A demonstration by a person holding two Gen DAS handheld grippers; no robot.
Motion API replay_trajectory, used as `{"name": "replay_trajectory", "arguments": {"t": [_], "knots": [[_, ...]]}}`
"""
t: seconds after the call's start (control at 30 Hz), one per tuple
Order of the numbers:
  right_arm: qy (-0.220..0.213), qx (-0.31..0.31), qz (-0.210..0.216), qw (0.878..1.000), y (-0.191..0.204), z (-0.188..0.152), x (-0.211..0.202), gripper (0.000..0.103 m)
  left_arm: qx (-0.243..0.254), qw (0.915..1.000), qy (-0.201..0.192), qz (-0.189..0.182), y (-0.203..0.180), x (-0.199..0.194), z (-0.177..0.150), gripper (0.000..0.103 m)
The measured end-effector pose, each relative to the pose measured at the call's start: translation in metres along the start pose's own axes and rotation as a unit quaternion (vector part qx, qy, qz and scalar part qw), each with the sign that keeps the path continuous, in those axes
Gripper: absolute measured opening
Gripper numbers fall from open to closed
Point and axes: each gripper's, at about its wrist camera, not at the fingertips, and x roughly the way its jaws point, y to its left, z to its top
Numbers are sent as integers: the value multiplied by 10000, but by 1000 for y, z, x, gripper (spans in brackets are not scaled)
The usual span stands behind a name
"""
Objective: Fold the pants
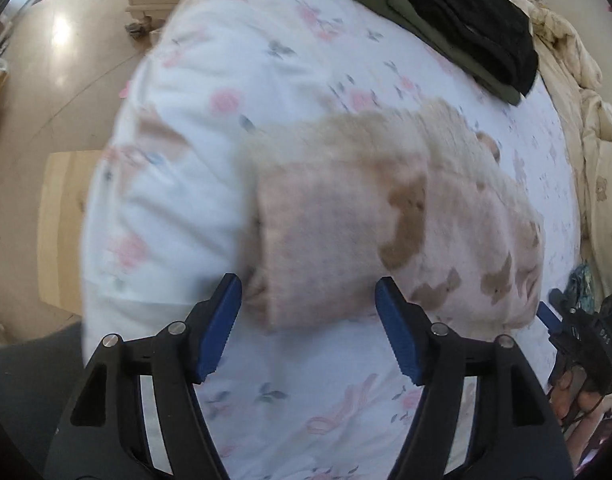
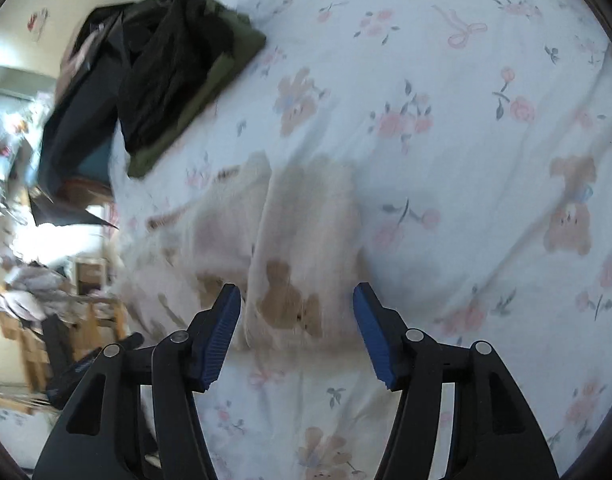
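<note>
Fluffy cream pants with brown bear prints (image 1: 386,216) lie folded in a compact bundle on the floral bedsheet (image 1: 246,60). My left gripper (image 1: 308,288) is open, its blue pads either side of the bundle's near left end, just above it. My right gripper (image 2: 296,296) is open too, just above the near edge of the same pants (image 2: 290,248). The right gripper also shows at the right edge of the left wrist view (image 1: 546,312). Both views are blurred.
A stack of folded dark clothes, black on olive green, (image 1: 462,20) lies at the far side of the bed; it also shows in the right wrist view (image 2: 174,80). A rumpled cream duvet (image 1: 586,112) lies to the right. The tiled floor (image 1: 46,100) and a cardboard box (image 1: 62,224) lie left of the bed.
</note>
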Motion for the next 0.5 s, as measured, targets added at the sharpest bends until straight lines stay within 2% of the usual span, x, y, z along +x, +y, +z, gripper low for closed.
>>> {"name": "replay_trajectory", "arguments": {"t": [0.03, 0.07, 0.1, 0.13, 0.2, 0.37, 0.5], "knots": [[-28, -114, -206, 9997, 3, -2, 3, 59, 69, 9999, -78, -32, -3, 2, -2, 55], [-90, -177, -430, 9989, 4, -3, 5, 57, 137, 9998, -123, -74, -6, 2, -3, 31], [-104, -179, -463, 9987, 2, -4, 5, 37, 219, 9996, -80, -157, -9, 2, -3, 8], [-19, -170, -406, 9990, -1, -4, 6, 22, 296, 9994, -45, -189, -10, 3, -1, 2], [-1, -147, -286, 9995, -6, -3, 0, 2, 390, 9988, -179, -243, -11, -6, 2, 1], [-130, -663, -49, 9977, 6, 5, -25, 1, 784, 9956, -451, -251, -18, -38, 26, 0], [95, -1225, -12, 9924, 14, 22, -42, 1, 1250, 9902, -616, -78, -21, -63, 52, 0]]}}
